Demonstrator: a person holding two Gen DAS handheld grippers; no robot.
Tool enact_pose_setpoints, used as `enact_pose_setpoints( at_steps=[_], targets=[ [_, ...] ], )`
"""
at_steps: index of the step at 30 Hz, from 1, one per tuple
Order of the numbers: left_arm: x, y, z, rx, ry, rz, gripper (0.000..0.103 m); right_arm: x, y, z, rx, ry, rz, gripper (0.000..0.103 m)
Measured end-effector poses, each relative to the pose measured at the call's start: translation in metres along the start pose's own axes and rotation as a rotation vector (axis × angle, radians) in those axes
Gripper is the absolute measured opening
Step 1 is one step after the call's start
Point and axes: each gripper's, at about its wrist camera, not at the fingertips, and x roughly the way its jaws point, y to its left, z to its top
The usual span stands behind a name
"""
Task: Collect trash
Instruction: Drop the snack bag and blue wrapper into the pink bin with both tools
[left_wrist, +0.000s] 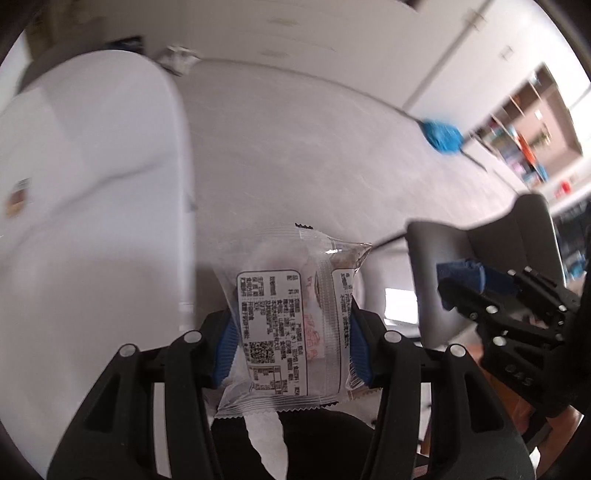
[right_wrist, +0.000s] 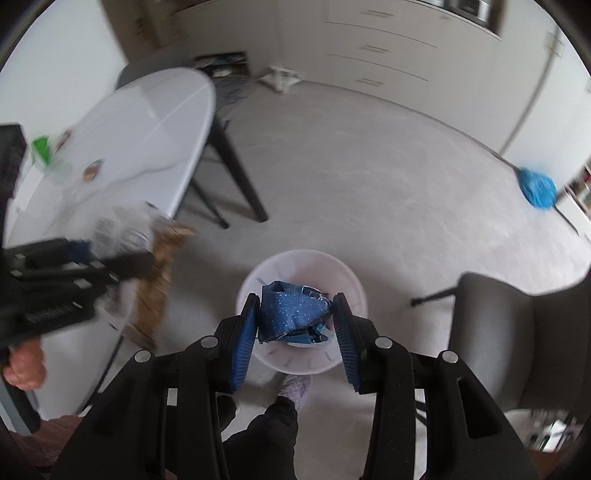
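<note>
While the left gripper (left_wrist: 291, 343) clamps the light, crinkly packet (left_wrist: 291, 328) mid-body, the right gripper (right_wrist: 295, 328) pinches soft blue wrapper (right_wrist: 291, 310) above the bin (right_wrist: 354, 291).

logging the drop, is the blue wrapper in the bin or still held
Held: the right hand-held gripper pinches the blue wrapper between both pads, above the white bin, not released.

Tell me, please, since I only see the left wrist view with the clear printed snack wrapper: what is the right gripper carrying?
Observer: The right gripper carries a crumpled dark blue speckled wrapper.
Operator: Is a bin near it?
Observer: Yes, a round white plastic bin sits on the floor directly behind that wrapper.
Operator: Anything on the table?
Observer: A blurred green object lies on the white table.
</note>
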Motion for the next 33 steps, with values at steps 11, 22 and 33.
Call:
enact_pose_setpoints(
  at_steps=[11,22,33],
  targets=[
    [0.050,-0.059,0.003,0.113,0.100,0.008,0.084,-0.002,-0.055,-0.011,0.072,-0.015,-0.017,0.043],
    [0.008,-0.042,0.008,0.087,0.017,0.059,0.094,0.005,-0.052,-0.011,0.069,-0.001,0.020,0.043],
    [-0.054,0.008,-0.001,-0.032,-0.097,0.120,0.095,0.052,-0.005,-0.001,0.019,0.049,0.053,0.087]
  ],
)
